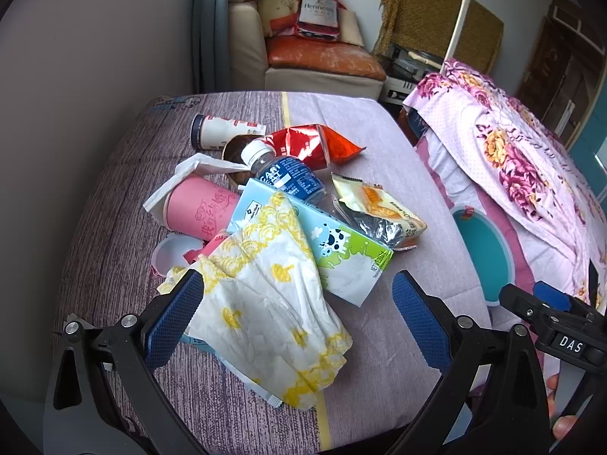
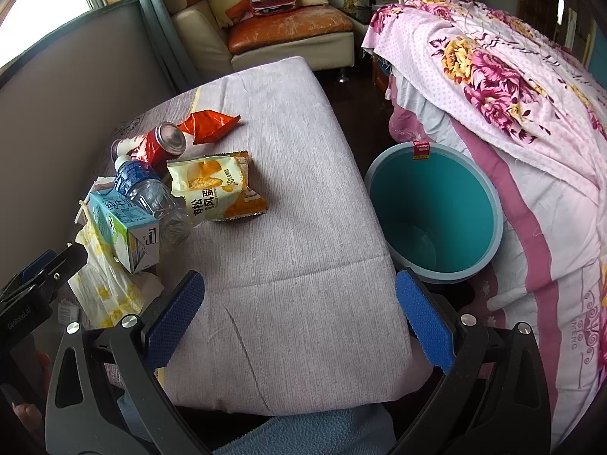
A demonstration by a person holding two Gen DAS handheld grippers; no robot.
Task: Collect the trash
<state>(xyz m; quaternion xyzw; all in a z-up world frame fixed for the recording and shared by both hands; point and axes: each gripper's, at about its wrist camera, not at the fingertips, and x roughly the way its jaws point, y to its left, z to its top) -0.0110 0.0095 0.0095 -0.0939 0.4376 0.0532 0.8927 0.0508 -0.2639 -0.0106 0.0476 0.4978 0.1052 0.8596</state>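
Two grippers hang over the scene, both with jaws spread wide and nothing pinched. The left gripper (image 1: 297,316) tilts down over a crumpled yellow-printed napkin (image 1: 273,303), which lies between its jaws at the near edge of a heap of trash; I cannot tell whether the left pad touches it. Just beyond, the napkin drapes over a milk carton (image 1: 334,242), with a pink cup (image 1: 201,208) to the left, a water bottle (image 1: 288,178) and a snack wrapper (image 1: 383,204) farther back, and a red can (image 2: 163,144) and orange packet (image 1: 341,144) farthest. All rest on the cloth-covered tabletop (image 2: 296,227). The right gripper (image 2: 299,318) hovers over bare cloth, with the teal bin (image 2: 436,208) on the floor just right of the tabletop, seemingly empty. Collection looks barely begun. The next move probably calls for lowering the left jaws, closing on the napkin, and carrying it right to the bin.
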